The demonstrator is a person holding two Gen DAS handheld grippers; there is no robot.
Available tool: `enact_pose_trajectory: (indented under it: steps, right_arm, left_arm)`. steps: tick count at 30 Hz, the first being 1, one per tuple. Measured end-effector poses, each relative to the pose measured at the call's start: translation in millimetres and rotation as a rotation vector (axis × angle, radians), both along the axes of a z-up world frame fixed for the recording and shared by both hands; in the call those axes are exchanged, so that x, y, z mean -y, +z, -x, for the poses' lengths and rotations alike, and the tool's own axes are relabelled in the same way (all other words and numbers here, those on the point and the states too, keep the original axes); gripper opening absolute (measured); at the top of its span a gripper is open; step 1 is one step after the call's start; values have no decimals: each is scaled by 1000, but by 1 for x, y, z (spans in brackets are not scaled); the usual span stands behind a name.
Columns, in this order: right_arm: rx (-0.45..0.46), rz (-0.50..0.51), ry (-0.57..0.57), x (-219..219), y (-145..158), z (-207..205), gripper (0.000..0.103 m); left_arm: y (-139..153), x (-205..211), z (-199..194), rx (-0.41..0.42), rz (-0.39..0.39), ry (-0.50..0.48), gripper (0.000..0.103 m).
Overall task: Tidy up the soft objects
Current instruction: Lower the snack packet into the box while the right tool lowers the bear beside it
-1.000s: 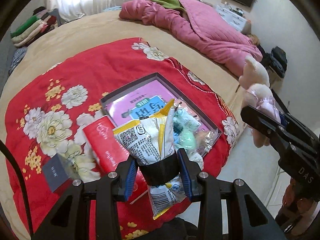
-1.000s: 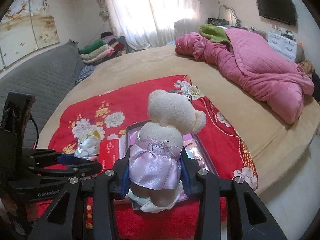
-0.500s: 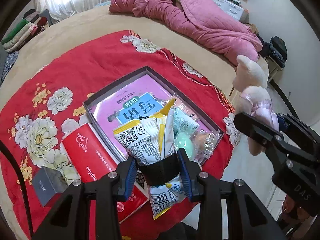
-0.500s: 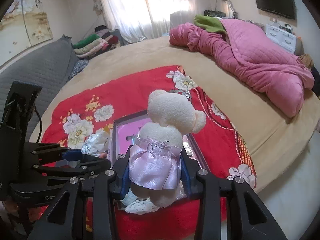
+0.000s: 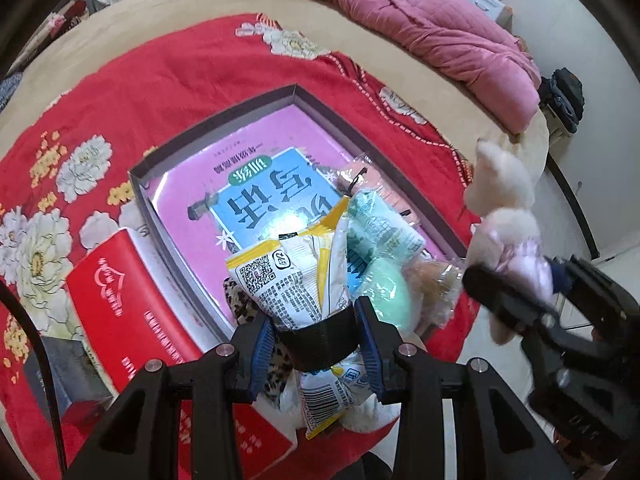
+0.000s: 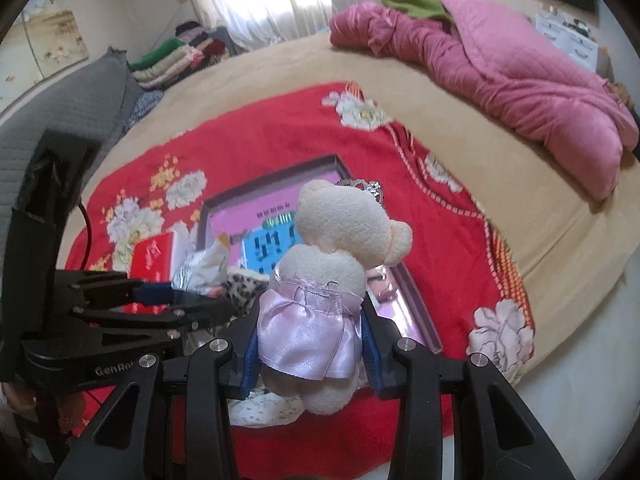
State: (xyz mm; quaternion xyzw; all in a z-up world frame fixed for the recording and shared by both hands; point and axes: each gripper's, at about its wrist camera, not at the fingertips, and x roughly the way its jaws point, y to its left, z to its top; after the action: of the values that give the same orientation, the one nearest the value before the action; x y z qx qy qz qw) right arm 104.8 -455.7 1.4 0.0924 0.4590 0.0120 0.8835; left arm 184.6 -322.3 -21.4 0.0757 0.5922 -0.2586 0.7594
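Presently two soft things are held, one per claw: a crinkled white-and-yellow snack packet (image 5: 298, 280) pinched at its waist by the left claw (image 5: 316, 342), and a cream plush bear in a shiny lilac satin dress (image 6: 320, 280) squeezed at the skirt by the right claw (image 6: 308, 350). Both hang above the near end of one shallow grey cardboard box (image 5: 224, 128), which lies on a red blanket with white flowers (image 5: 160, 80) spread over a tan bed (image 6: 460, 120). Inside the box lies one pink-and-blue booklet (image 5: 256, 184) and clear-wrapped pale green items (image 5: 384, 292), hard to identify. A leopard-print fabric piece (image 5: 244, 308) is mostly hidden behind the packet. One red carton (image 5: 120, 304) touches the box's left wall. A pink quilt (image 6: 500, 64) lies well apart.
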Motion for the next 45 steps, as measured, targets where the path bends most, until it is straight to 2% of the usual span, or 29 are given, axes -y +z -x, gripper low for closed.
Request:
enact_pose_trajectory:
  steps: [5,13,18,25,28,32,34,43,45]
  right_arm:
    - [-52,2,6,-3,-24,-10,42]
    - [-119,-8,-26,4,-56,-29,44]
    - [-133,-11,-35,4,-66,-32,51]
    - [-125,-7,-38,4,-58,-28,57]
    - [-104,3,-42,5,-50,-22,60]
    - [-56,-6,-50,10,-37,-11,70]
    - [-46,-13,-66,15,-31,-5,70]
    - [10,1,-119,24,-1,23,73]
    - [18,10,-118,23,4,28,73]
  left_arm:
    - [-19,1,-9,-31,-18,2,40]
    - [-25,0,-12,-35,-4,-3,40]
    - [-25,3,-11,-28,-10,-14,40]
    - [-25,3,-11,-25,-10,-16,40]
    - [-25,4,-11,-24,-11,-18,40]
    - [-22,5,-10,-16,-13,-32,41]
    - [-20,5,-10,-15,-5,-29,41]
    - [-2,4,-2,17,21,-33,62]
    - [4,1,1,30,27,-34,63]
